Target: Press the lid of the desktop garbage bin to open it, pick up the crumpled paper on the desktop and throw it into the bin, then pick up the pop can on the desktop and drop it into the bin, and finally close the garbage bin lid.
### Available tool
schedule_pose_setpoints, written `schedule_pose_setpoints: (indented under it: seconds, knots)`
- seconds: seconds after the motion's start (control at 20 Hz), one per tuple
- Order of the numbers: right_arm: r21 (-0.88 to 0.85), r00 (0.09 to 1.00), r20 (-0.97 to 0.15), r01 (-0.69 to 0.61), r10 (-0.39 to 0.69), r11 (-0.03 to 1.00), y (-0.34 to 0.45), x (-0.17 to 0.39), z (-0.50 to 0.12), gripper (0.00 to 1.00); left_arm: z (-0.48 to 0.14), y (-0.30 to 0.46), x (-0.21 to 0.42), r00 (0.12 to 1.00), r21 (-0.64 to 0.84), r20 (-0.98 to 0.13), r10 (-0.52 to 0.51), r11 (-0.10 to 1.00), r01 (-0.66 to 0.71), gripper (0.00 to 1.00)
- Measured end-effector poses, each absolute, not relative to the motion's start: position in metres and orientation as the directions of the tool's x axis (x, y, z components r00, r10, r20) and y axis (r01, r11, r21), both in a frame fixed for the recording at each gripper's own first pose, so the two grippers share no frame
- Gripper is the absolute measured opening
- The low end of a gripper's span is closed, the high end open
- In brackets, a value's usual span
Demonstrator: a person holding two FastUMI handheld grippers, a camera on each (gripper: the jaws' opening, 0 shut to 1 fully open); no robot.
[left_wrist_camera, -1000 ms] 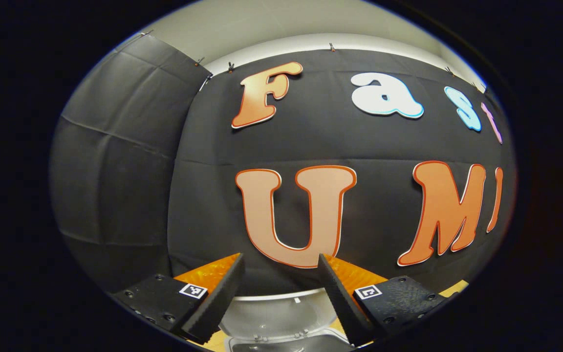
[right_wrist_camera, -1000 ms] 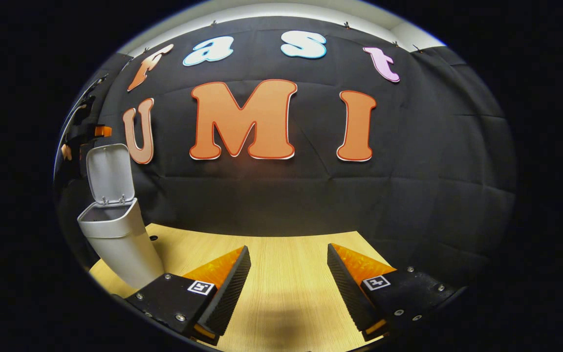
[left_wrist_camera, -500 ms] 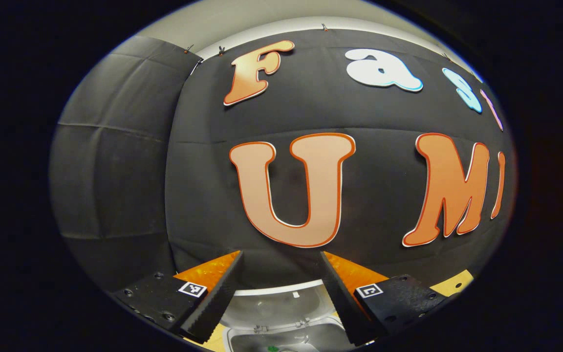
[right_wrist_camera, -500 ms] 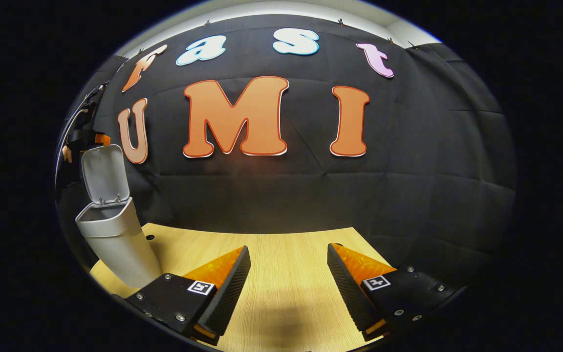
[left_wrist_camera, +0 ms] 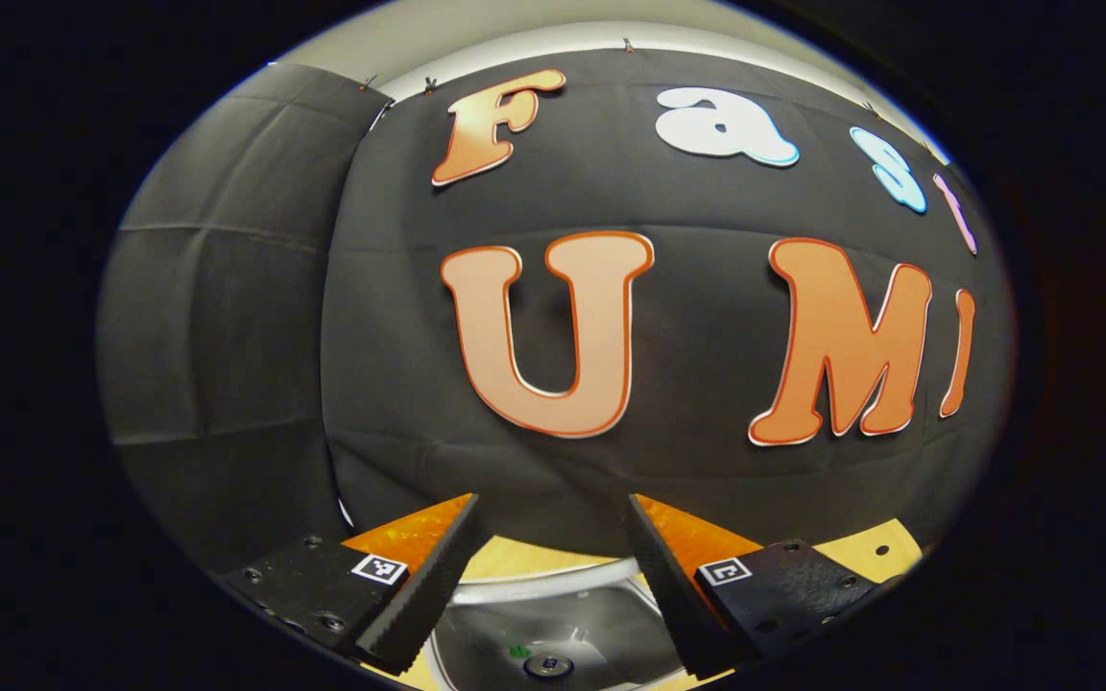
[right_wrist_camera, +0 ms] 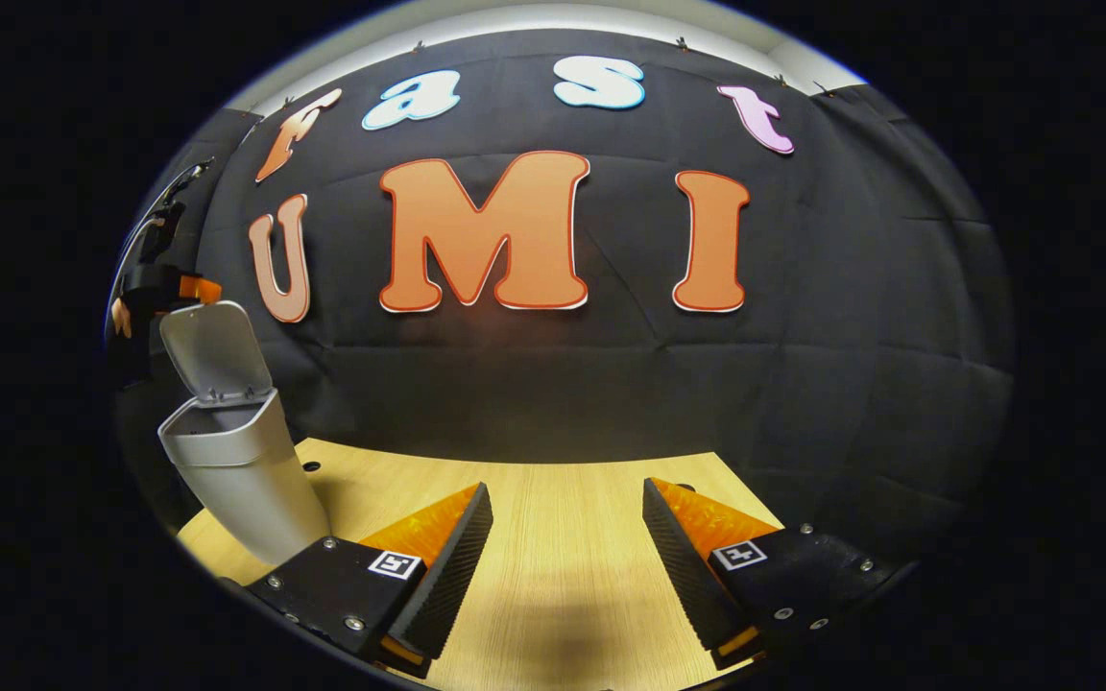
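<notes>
The grey desktop bin [right_wrist_camera: 231,470] stands at the table's left end in the right gripper view, its lid [right_wrist_camera: 217,350] raised and tipped a little forward. The left gripper [right_wrist_camera: 164,288] sits at the lid's top edge, on its far side. In the left gripper view my left gripper [left_wrist_camera: 551,504] is open right above the bin [left_wrist_camera: 539,574]. Between its fingers I look down into the grey inside, where a round metal can top [left_wrist_camera: 548,664] and something green [left_wrist_camera: 517,651] lie. My right gripper [right_wrist_camera: 566,488] hangs open over the bare table, holding nothing.
The wooden table [right_wrist_camera: 563,576] stretches from the bin to the right, up to the black cloth wall behind. A small dark hole [right_wrist_camera: 311,466] marks the tabletop near the bin's base. A strip of table [left_wrist_camera: 875,552] shows right of the left gripper.
The lid has tipped slightly forward from upright. The left gripper has come down to its top edge, and its view now looks deeper into the bin. The right gripper has hardly moved.
</notes>
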State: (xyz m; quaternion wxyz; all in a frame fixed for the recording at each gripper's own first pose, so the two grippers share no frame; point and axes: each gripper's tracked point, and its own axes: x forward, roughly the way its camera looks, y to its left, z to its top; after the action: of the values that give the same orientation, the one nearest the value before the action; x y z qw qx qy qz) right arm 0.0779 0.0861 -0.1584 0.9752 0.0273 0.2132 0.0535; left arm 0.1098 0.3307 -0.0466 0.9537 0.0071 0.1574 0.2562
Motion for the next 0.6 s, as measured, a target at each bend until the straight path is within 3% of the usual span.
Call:
schedule_pose_setpoints:
  seconds: [0.6]
  knots:
    - [0.082,0.896,-0.417,-0.128,0.151,0.988,0.079,0.074,-0.160,0.94,-0.159,0.289,0.040,0.729,0.093,-0.488,0.479,0.859,-0.503,0.94]
